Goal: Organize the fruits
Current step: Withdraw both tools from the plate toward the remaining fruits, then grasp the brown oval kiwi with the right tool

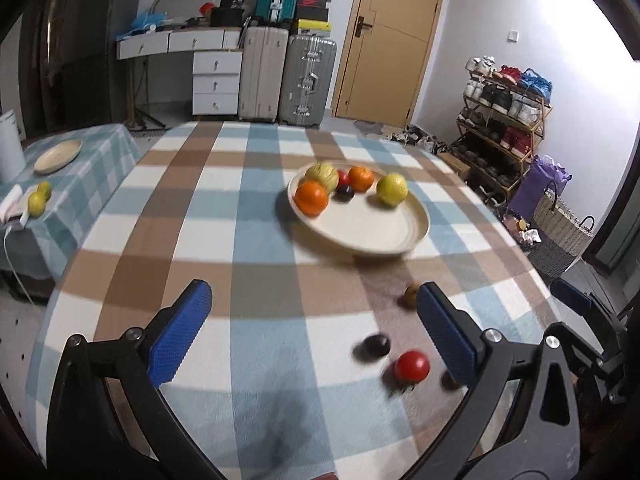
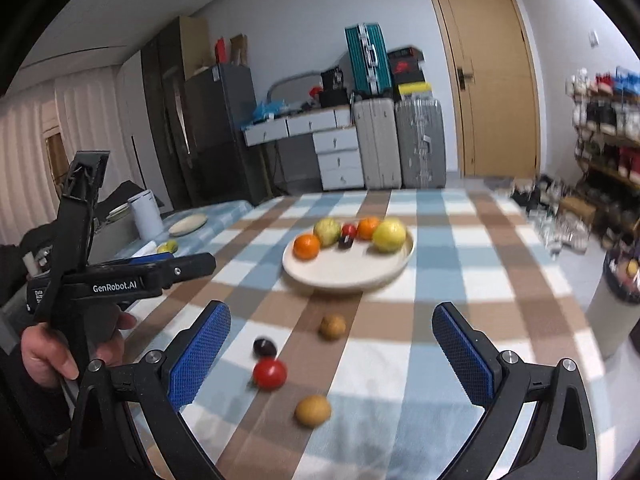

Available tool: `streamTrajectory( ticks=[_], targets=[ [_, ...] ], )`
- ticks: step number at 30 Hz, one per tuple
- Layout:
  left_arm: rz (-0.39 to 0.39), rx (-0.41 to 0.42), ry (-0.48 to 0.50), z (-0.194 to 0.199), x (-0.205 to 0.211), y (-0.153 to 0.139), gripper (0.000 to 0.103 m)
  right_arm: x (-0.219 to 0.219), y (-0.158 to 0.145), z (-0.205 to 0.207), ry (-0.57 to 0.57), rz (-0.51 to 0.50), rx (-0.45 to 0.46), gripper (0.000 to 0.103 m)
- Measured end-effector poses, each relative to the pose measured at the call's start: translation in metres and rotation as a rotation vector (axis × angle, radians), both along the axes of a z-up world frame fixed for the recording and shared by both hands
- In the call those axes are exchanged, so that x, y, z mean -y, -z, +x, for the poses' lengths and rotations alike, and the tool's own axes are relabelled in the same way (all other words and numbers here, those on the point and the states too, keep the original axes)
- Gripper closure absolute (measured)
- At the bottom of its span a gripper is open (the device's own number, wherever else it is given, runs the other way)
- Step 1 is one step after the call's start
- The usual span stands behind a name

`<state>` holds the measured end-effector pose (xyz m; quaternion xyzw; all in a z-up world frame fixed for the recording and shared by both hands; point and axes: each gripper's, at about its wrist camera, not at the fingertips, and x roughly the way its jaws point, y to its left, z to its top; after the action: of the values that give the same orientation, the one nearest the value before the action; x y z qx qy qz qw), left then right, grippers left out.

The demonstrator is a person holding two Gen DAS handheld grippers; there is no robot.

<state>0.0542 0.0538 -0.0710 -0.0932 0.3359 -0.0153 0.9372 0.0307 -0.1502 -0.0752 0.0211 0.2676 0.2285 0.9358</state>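
Observation:
A cream plate (image 1: 372, 232) (image 2: 352, 270) sits mid-table holding two oranges (image 1: 312, 198), two yellow-green fruits (image 1: 392, 189), a small red fruit and a dark plum. Loose on the checked cloth nearer me lie a red tomato (image 1: 412, 366) (image 2: 269, 374), a dark plum (image 1: 374, 346) (image 2: 264, 347), and two brown fruits (image 2: 332, 326) (image 2: 313, 411). My left gripper (image 1: 314, 304) is open and empty above the cloth, left of the loose fruit. My right gripper (image 2: 332, 320) is open and empty, with the loose fruit between its fingers' line of sight.
The left gripper body and the hand holding it (image 2: 100, 280) show at the left of the right wrist view. A side table (image 1: 80, 184) to the left holds another plate (image 1: 58, 155) and two yellow fruits (image 1: 38, 200). Suitcases, a desk and a shoe rack (image 1: 504, 128) stand beyond.

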Motion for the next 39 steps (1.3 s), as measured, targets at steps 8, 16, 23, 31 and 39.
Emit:
streamTrajectory(
  ticks=[8,16,23,31,39],
  targets=[
    [0.000,-0.047,0.003,-0.011,-0.003,0.028,0.001,-0.006,0.022,-0.011,-0.028,-0.025,-0.024,0.000],
    [-0.006,-0.045,0.013,-0.012,-0.003,0.032,0.001,-0.018,0.048,-0.006,-0.015,-0.060,-0.133,0.001],
    [-0.022,-0.057,0.021,-0.008,-0.003,0.036,0.001,-0.023,0.063,0.003,-0.033,-0.068,-0.229,0.017],
    [-0.030,-0.064,0.026,-0.005,-0.003,0.039,0.001,-0.021,0.075,0.012,-0.032,-0.048,-0.308,0.040],
    [-0.031,-0.062,0.031,-0.003,-0.002,0.040,0.001,-0.025,0.077,0.016,-0.042,-0.069,-0.330,0.074]
  ],
)
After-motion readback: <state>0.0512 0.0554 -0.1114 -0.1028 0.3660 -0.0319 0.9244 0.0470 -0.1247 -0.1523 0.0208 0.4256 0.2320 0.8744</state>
